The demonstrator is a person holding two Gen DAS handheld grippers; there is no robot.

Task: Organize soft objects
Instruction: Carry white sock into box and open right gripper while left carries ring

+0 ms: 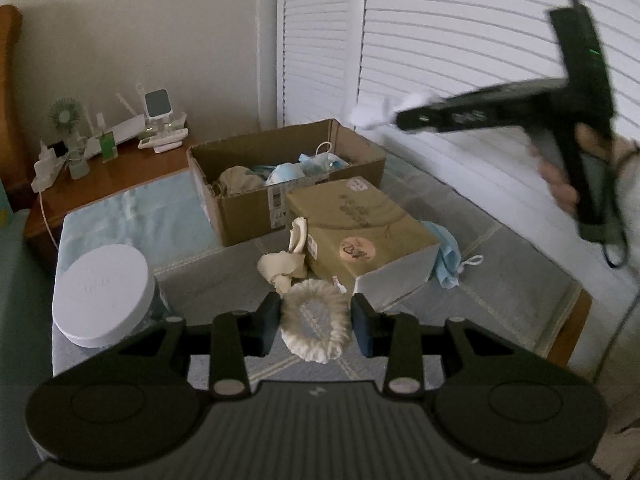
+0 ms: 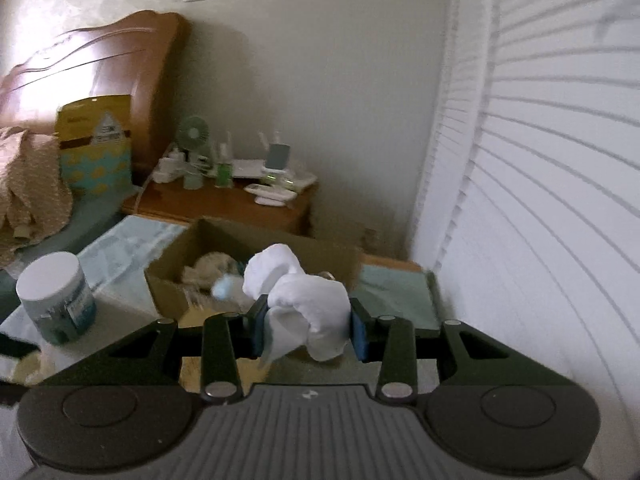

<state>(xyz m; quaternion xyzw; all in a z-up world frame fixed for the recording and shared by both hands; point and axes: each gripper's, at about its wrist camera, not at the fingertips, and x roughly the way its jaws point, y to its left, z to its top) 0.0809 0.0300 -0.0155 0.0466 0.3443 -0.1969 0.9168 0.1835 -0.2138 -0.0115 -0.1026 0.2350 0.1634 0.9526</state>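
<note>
My left gripper (image 1: pixel 316 326) is shut on a cream fluffy scrunchie (image 1: pixel 316 330), low over the grey mat. A beige cloth piece (image 1: pixel 282 266) lies just beyond it. My right gripper (image 2: pixel 308 330) is shut on a bundled white sock (image 2: pixel 308 304), held in the air above the open cardboard box (image 2: pixel 168 280). In the left wrist view the right gripper (image 1: pixel 384 116) shows at the upper right, blurred, with the white sock (image 1: pixel 370 114) at its tip above the box (image 1: pixel 244 208). The box holds blue masks (image 1: pixel 292 172) and a beige cloth (image 1: pixel 236 180).
A closed tan box (image 1: pixel 360 232) stands in front of the open box, with a blue mask (image 1: pixel 450 258) at its right. A white-lidded jar (image 1: pixel 102 288) stands on the left. A wooden nightstand (image 1: pixel 120 172) with gadgets is behind. White shutters (image 1: pixel 460 40) are on the right.
</note>
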